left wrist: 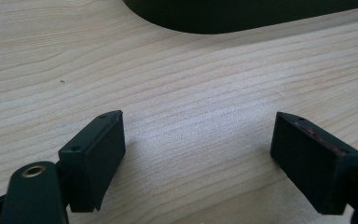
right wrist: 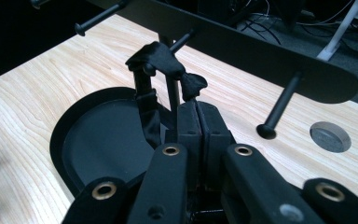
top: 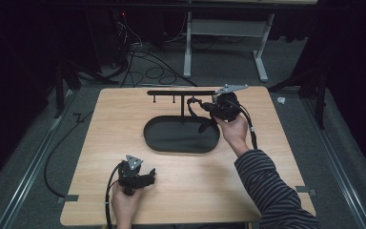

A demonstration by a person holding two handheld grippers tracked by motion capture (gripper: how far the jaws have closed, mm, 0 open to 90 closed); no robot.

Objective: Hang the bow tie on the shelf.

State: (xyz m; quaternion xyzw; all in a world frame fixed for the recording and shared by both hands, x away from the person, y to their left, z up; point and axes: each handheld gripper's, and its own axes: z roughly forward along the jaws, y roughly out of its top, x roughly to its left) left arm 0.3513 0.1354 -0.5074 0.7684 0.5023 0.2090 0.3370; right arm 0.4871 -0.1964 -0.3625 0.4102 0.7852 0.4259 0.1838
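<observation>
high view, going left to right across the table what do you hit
left gripper held low over the bare wood → black oval tray → black strap hanging from the rack's peg → right gripper over the tray's right end

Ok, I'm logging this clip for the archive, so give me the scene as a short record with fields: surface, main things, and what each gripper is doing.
surface: wooden table
stand: black rack with pegs, on an oval black tray
cloth: black strap draped over one peg
right gripper: jaws shut on the strap's end, at the rack
left gripper: jaws open, nothing between them, low over bare wood near the table's front edge
</observation>
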